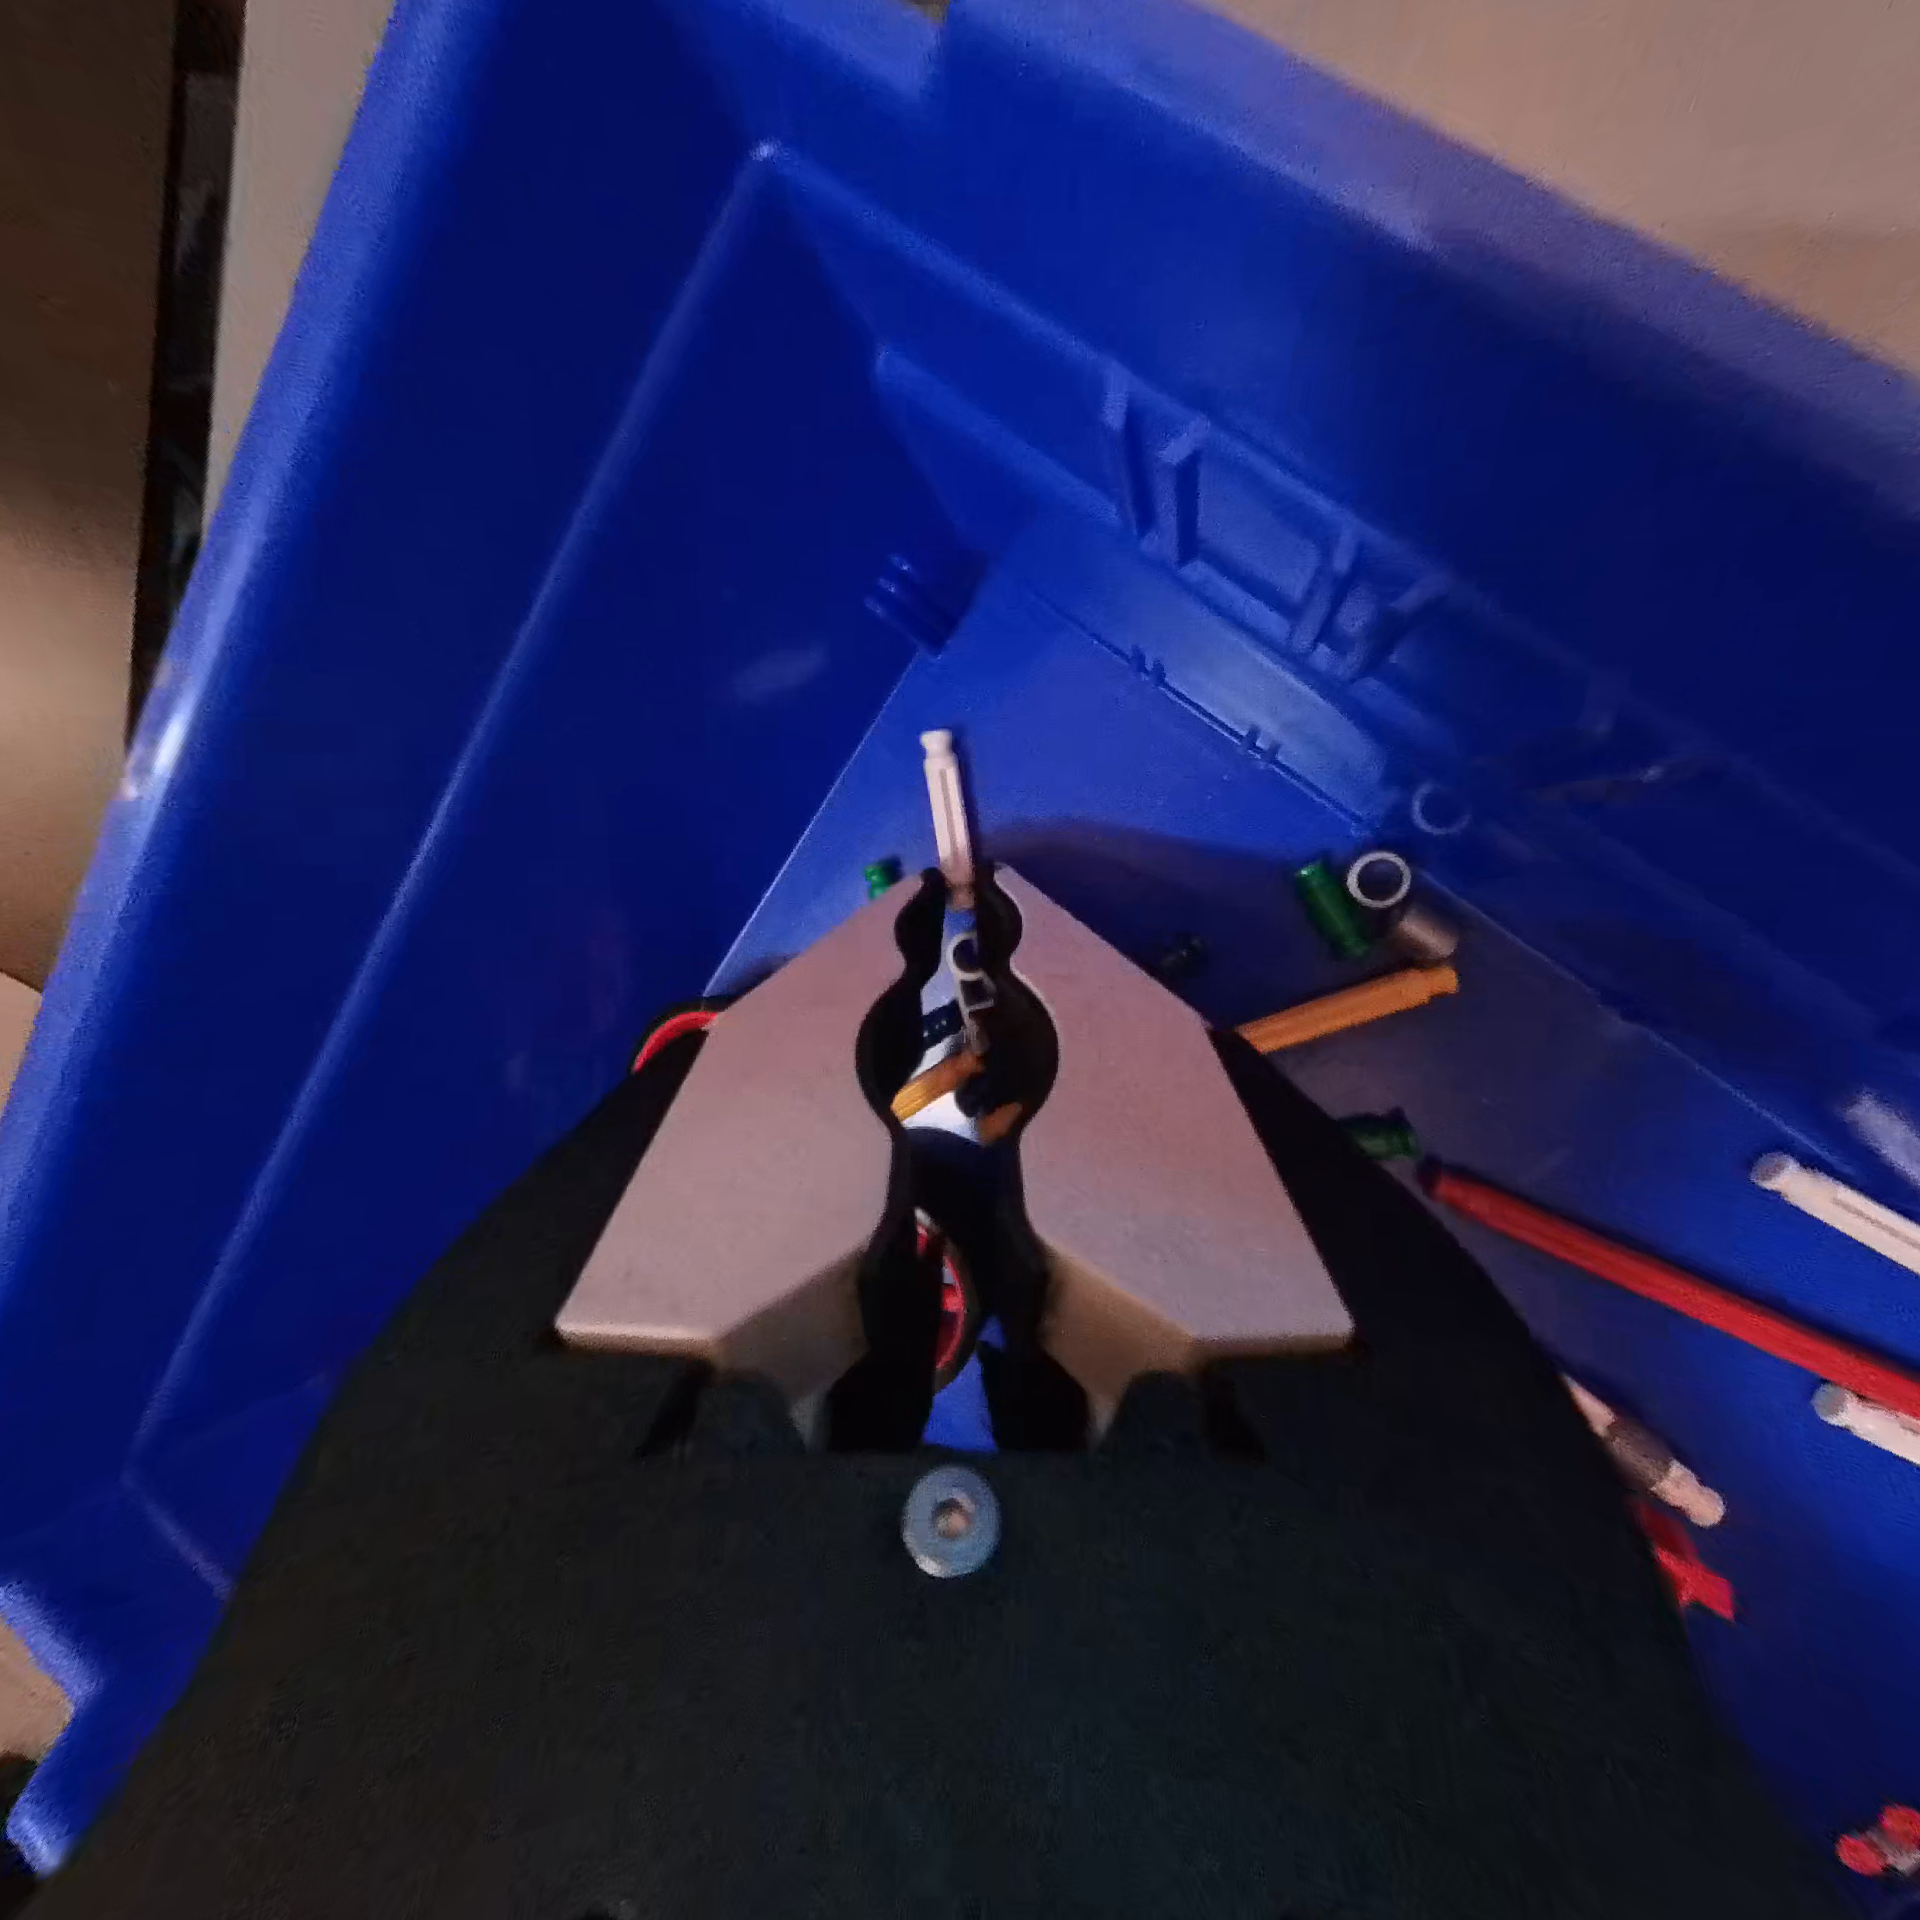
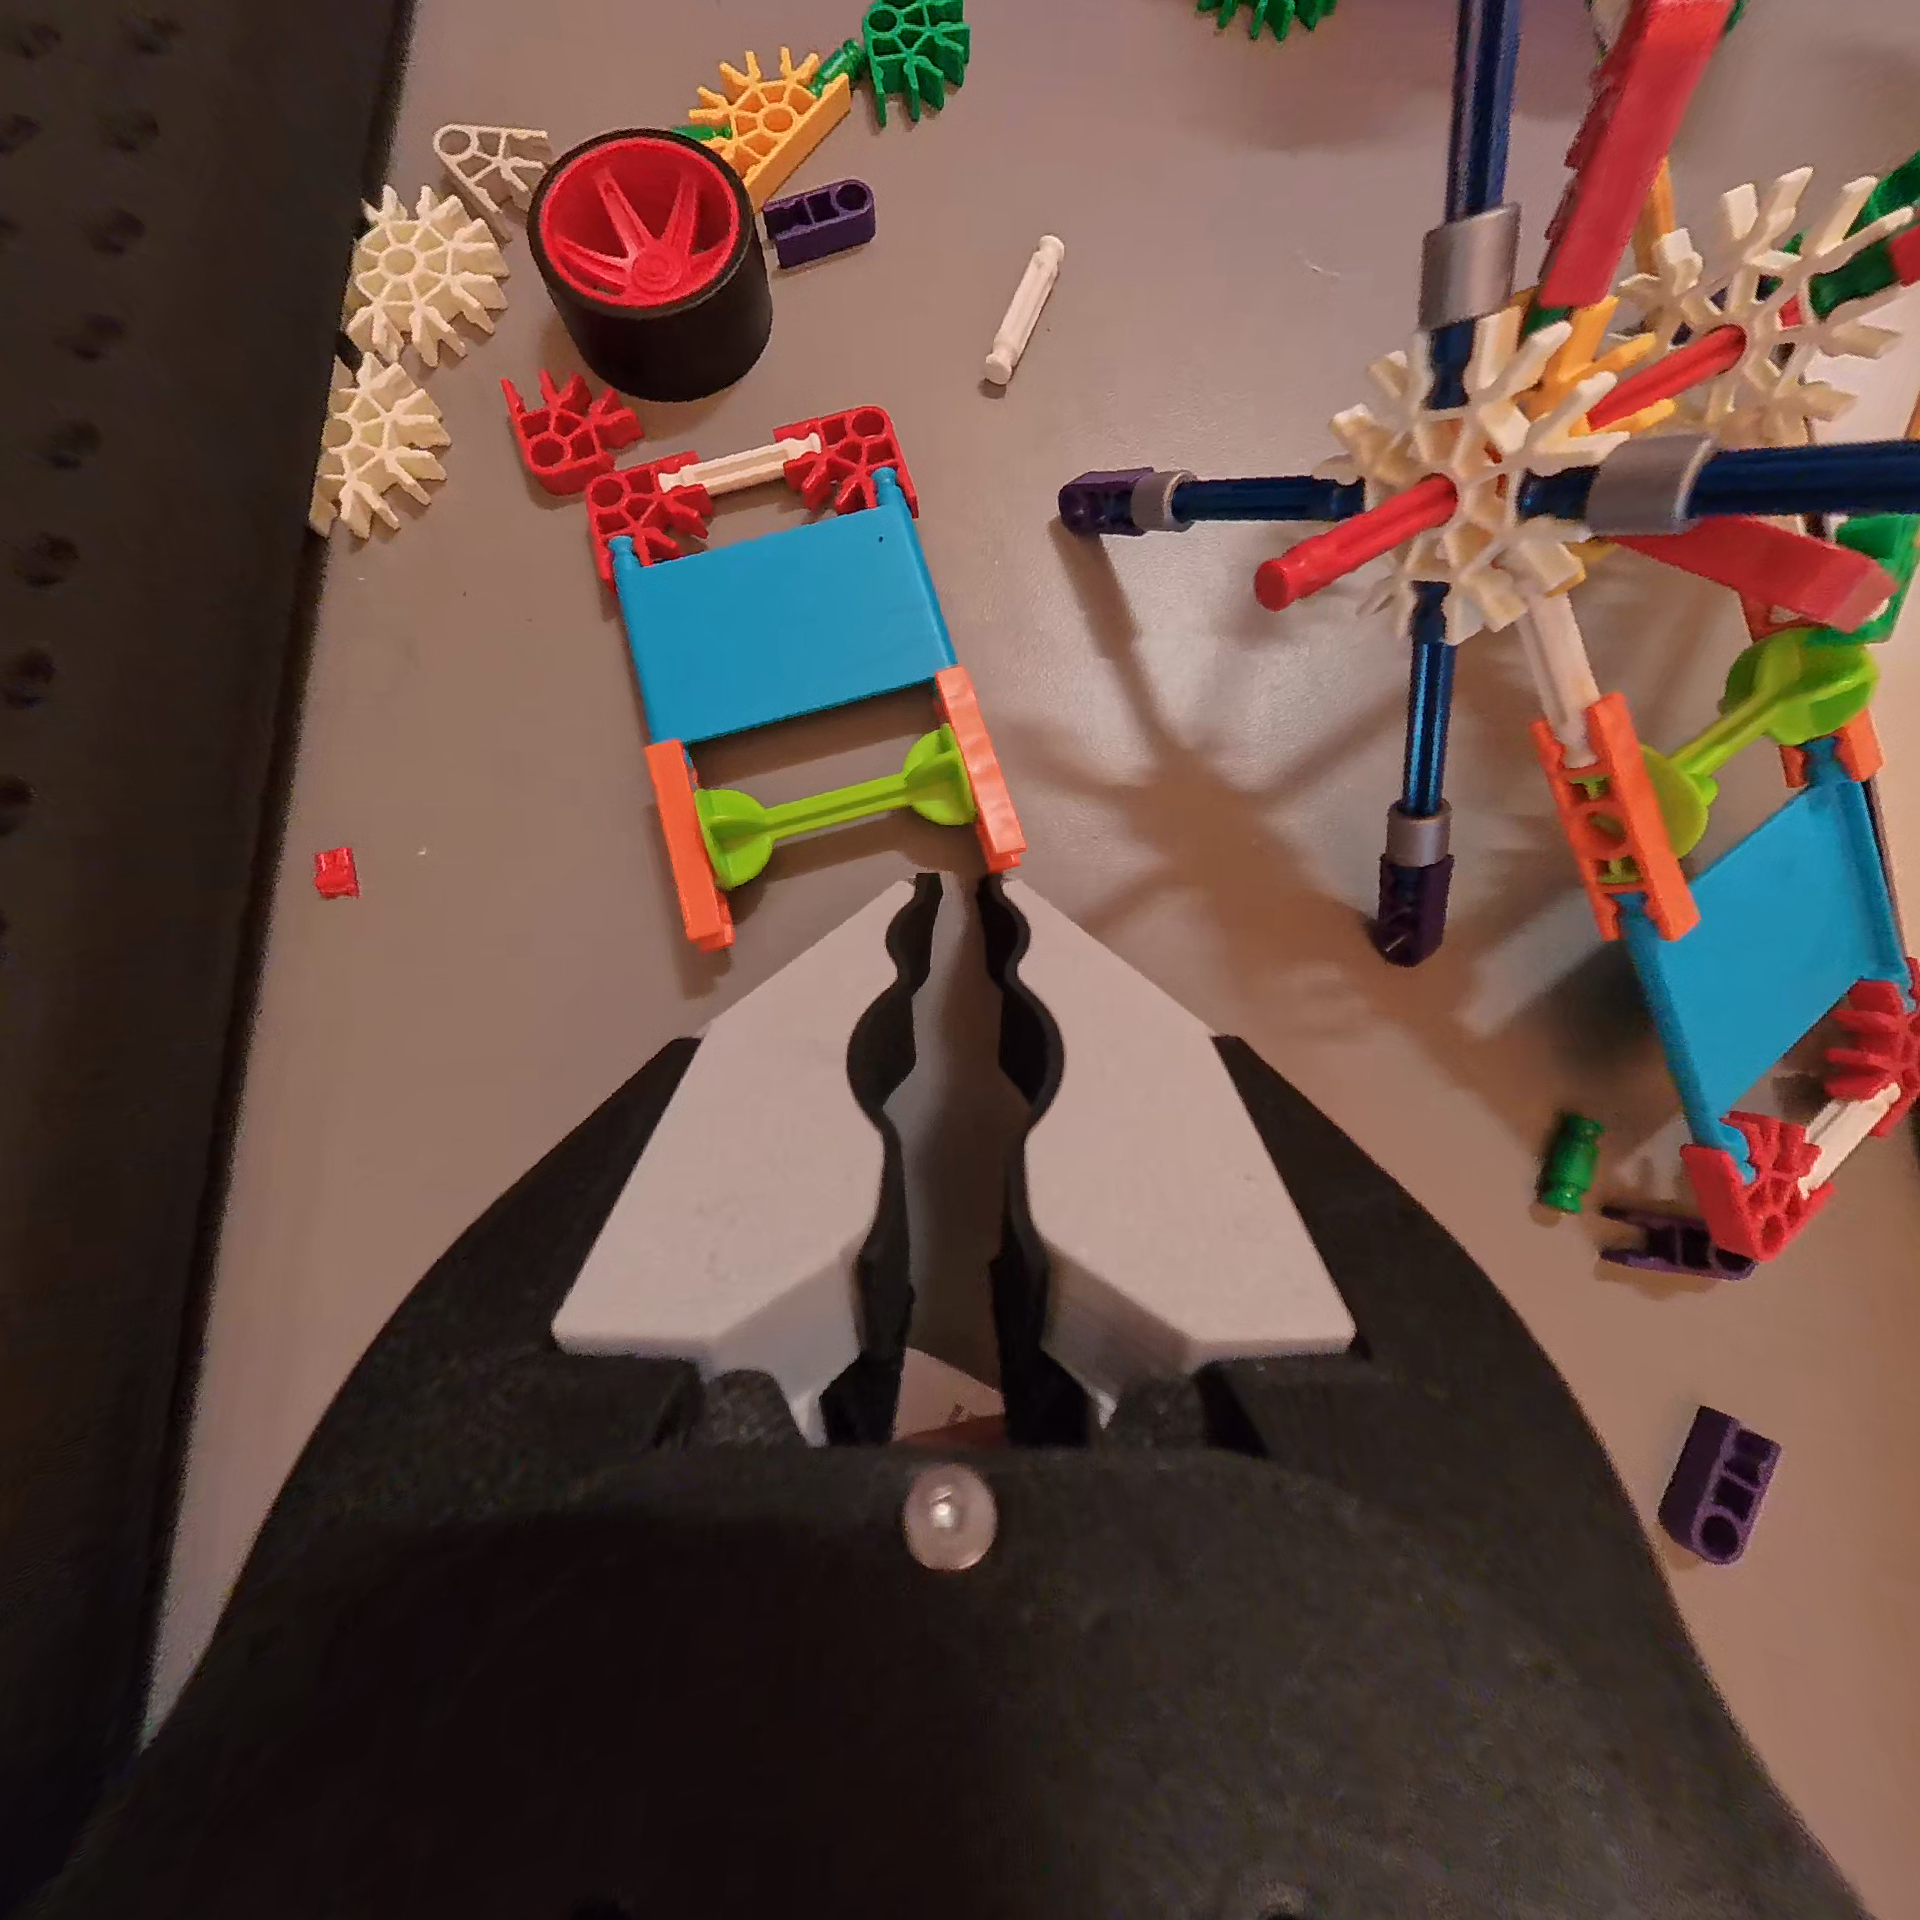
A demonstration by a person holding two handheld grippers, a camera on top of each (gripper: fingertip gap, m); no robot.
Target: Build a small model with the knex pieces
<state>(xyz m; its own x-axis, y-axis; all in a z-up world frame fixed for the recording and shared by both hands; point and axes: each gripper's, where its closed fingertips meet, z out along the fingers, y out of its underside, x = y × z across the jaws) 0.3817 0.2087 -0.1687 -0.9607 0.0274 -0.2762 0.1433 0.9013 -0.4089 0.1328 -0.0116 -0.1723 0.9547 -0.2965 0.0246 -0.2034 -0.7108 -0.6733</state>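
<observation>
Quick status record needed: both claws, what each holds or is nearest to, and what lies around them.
left claw: shut on a white rod, inside a blue bin
bin contents: green pieces, yellow rod, red rod, more white rods
right claw: nearly closed, empty, above the grey table
nearest to right claw: flat assembly with a blue panel, its orange connector just ahead of the tips
around: red wheel, loose white rod, larger model to the right
</observation>
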